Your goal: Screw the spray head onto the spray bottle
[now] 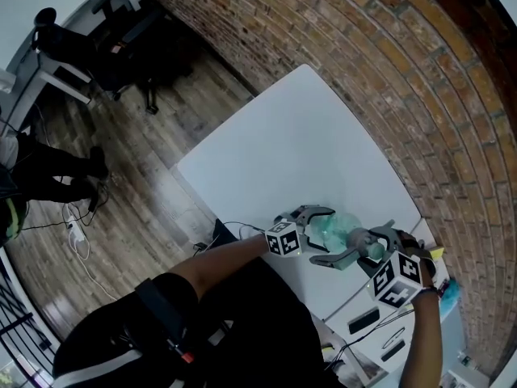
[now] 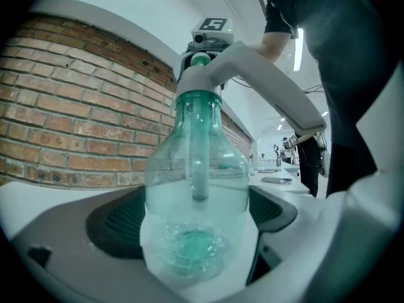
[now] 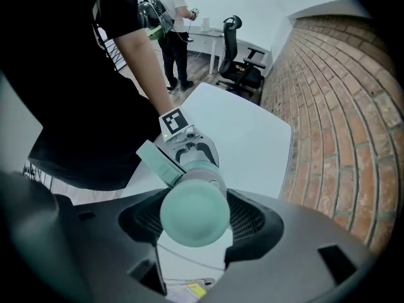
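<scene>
Left hand-held gripper (image 2: pixel 197 235), jaws closed on the base of the clear, green-tinted plastic spray bottle (image 2: pixel 197 182), which is held in the air above the white worktop (image 1: pixel 299 136). Right hand-held gripper (image 3: pixel 194 225) clamps the pale green and white spray head (image 3: pixel 192 208), which sits on the bottle's neck. The left marker cube (image 1: pixel 283 239) carries black-and-white square patterns.

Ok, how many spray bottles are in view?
1: the clear green-tinted plastic spray bottle, base in the jaws of the left gripper, pale green spray head in those of the right gripper, above the white table. No other shows.
</scene>
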Demonstrator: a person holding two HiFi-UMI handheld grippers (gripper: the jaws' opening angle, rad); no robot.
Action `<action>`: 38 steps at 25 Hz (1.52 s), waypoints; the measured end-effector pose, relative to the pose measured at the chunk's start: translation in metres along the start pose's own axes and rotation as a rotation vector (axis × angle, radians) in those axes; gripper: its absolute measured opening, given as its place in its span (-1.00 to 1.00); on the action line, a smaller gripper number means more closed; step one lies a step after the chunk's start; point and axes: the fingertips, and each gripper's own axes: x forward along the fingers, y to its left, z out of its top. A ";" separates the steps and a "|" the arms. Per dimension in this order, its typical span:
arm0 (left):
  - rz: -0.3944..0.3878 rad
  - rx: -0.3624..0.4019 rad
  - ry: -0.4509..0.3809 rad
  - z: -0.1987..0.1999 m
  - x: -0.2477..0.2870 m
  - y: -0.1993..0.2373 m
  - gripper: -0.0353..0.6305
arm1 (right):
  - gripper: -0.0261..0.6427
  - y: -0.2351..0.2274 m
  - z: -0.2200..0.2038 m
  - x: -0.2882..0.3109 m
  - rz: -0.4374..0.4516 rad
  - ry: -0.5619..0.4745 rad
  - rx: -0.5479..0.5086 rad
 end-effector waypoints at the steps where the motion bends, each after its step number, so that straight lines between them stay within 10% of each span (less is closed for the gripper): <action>1: -0.002 0.000 -0.003 0.000 0.000 0.000 0.59 | -0.12 0.000 0.000 0.000 -0.001 -0.002 0.018; 38: 0.017 0.016 -0.005 -0.009 0.002 -0.002 0.59 | -0.12 -0.008 0.000 -0.001 -0.056 -0.148 0.638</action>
